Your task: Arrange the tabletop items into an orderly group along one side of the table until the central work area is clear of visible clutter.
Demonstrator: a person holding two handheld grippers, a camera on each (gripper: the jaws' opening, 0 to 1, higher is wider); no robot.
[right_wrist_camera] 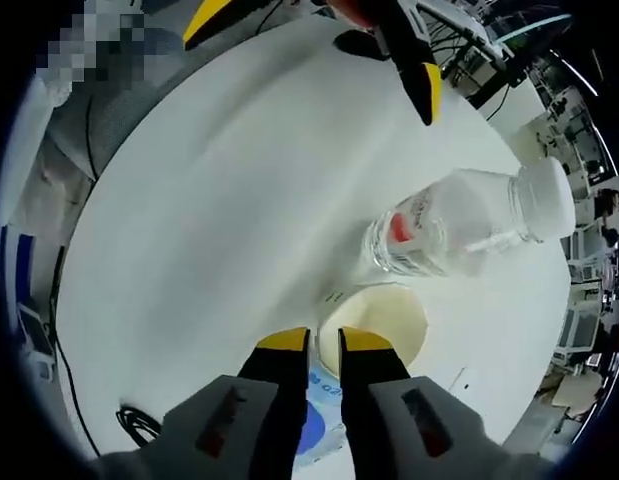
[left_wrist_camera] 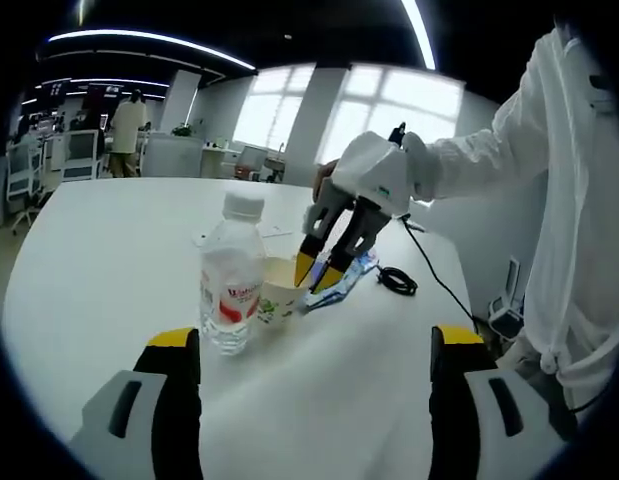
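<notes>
We're mid-gather: right gripper (left_wrist_camera: 322,272) jaws nearly closed, just above the blue wrapper (right_wrist_camera: 314,425) beside the paper cup (right_wrist_camera: 374,325); a grip isn't confirmed. Left gripper (left_wrist_camera: 314,350) wide open, empty, facing the water bottle (left_wrist_camera: 232,275). Items cluster near the white table (left_wrist_camera: 109,230) right edge, by a black cable (left_wrist_camera: 397,280). Next we should pinch the wrapper without tipping the cup. Open office behind, big windows.

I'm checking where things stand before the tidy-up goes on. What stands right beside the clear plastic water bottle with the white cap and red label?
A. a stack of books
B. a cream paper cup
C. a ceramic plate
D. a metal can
B: in the left gripper view a cream paper cup stands upright against the clear plastic water bottle on the white table; the right gripper hangs over the cup.
</notes>
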